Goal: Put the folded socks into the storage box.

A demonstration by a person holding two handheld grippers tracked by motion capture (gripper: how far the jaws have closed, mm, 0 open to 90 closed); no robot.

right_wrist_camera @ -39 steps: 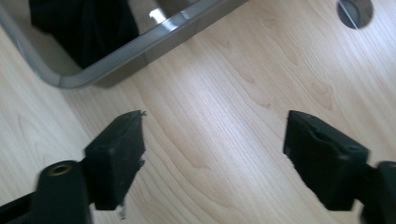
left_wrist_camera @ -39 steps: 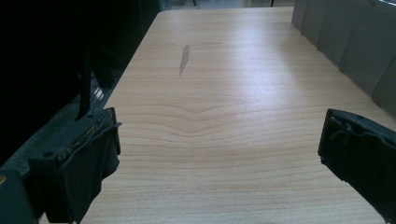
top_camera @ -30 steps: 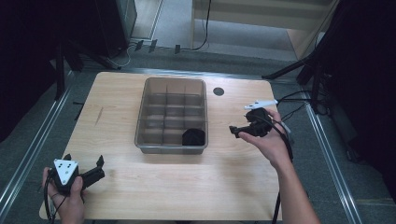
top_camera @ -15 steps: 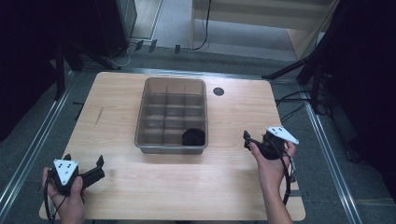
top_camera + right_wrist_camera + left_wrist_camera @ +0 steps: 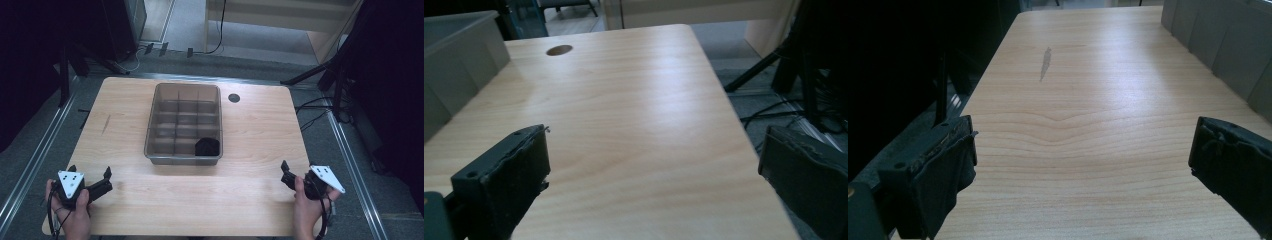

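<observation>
A grey divided tray (image 5: 150,136) stands in the middle of the wooden table (image 5: 260,125). A black object (image 5: 207,146) lies in its near right compartment. My left gripper (image 5: 90,171) rests at the near left corner of the table, open and holding nothing, with a hand around it. In the left gripper view its jaws (image 5: 1083,145) stand wide apart over bare wood, the tray's wall (image 5: 1218,45) at far right. My right gripper (image 5: 292,173) sits at the near right edge, open and holding nothing. Its own view (image 5: 654,145) has the tray's corner (image 5: 454,65) at left.
A round dark hole (image 5: 234,98) is set in the table beyond the tray's right corner, and appears as an oval hole (image 5: 559,50) in the right gripper view. A grey smear (image 5: 1045,62) marks the wood left of the tray. Stands and cables crowd the floor at right.
My right gripper has dropped back from beside the tray's right side to the near right edge of the table. The left gripper has stayed put.
</observation>
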